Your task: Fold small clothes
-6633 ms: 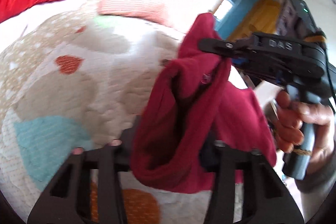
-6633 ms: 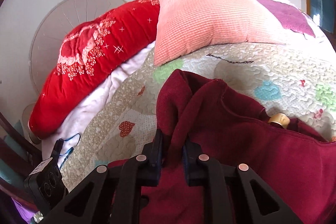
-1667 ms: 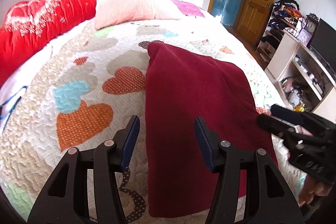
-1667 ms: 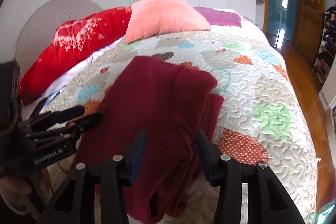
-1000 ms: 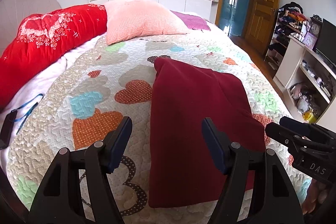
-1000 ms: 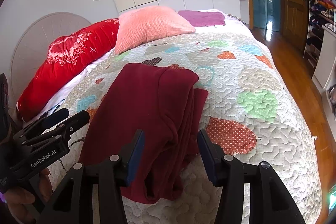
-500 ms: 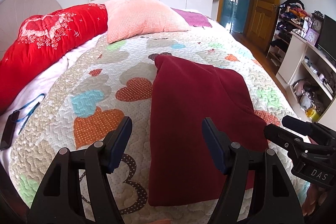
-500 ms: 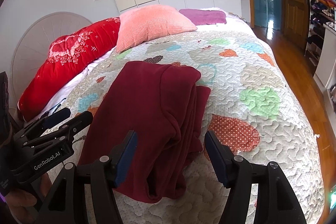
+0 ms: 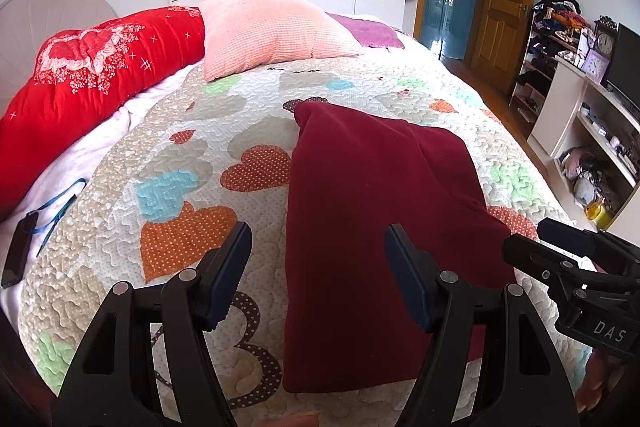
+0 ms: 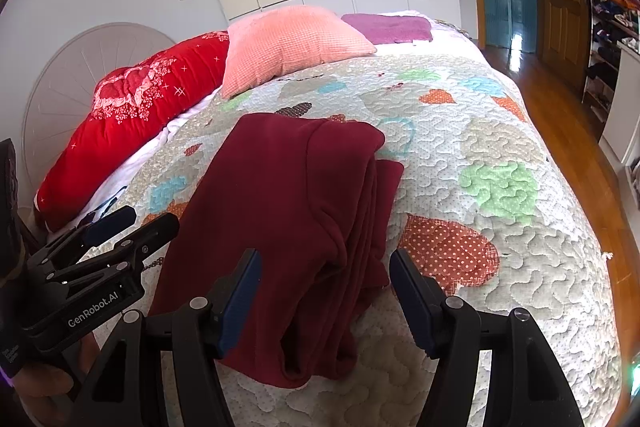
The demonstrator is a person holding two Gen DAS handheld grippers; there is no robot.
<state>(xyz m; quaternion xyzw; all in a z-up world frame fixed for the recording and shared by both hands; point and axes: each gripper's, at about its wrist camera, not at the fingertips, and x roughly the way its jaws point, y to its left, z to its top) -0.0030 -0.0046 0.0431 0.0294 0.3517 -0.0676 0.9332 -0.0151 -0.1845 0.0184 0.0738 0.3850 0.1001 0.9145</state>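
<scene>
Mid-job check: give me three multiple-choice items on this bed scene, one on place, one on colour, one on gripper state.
1. Where does the dark red garment lie?
A. On the heart-patterned quilt
B. On the pink pillow
C. On the wooden floor

2. What colour is the long cushion beside the pink pillow?
A. Blue
B. Red with white flowers
C. Green

3. How does the right hand-held gripper stand?
A. Shut on the garment
B. Shut on the quilt
C. Open, gripping nothing

Key:
1 A: the folded garment rests flat on the quilt, clear of the pillow.
2 B: the cushion is bright red with a white floral print.
3 C: its jaws stand apart above the garment, pads pressing on nothing.
</scene>
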